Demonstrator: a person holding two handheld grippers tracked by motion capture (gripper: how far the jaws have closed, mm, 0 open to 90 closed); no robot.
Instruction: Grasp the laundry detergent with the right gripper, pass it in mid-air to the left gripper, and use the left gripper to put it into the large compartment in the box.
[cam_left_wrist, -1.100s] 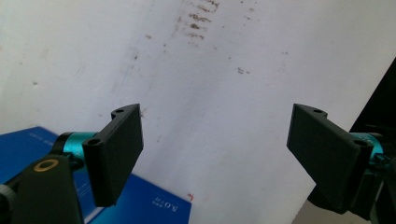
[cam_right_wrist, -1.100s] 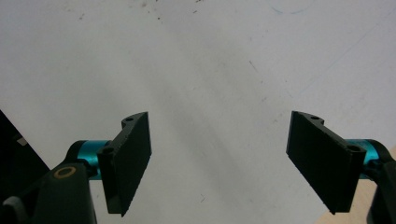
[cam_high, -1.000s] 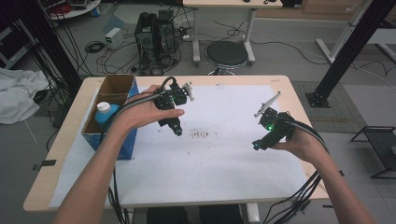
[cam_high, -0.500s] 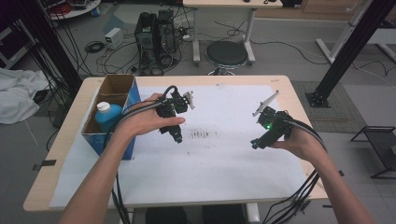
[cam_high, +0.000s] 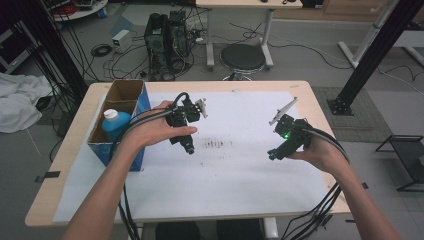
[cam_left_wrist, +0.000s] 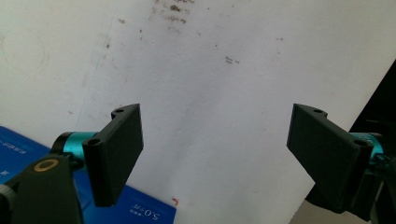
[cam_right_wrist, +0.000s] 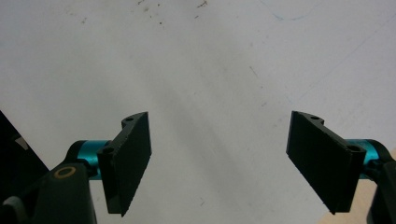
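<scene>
My left gripper (cam_high: 189, 148) hovers over the white paper sheet (cam_high: 235, 170) just left of the table's middle, with the jaws pointing down and toward the person. In the left gripper view my left gripper (cam_left_wrist: 217, 113) is open, with bare paper between the jaws. My right gripper (cam_high: 272, 154) hangs over the right part of the sheet and a green light glows on its body. In the right gripper view my right gripper (cam_right_wrist: 220, 117) is also open, with nothing between its jaws. A patch of dark smudges (cam_high: 216, 145) marks the paper between the two grippers.
A blue-sided cardboard box (cam_high: 134, 116) stands at the table's left and also appears at the bottom left as the blue box (cam_left_wrist: 140, 211). A blue bottle with a white cap (cam_high: 114, 122) stands in its near compartment. A stool (cam_high: 242, 57) and a computer tower (cam_high: 162, 37) stand on the floor beyond the table.
My left gripper has come a little nearer to the person and lower over the paper. The right gripper has hardly moved. Both stay open.
</scene>
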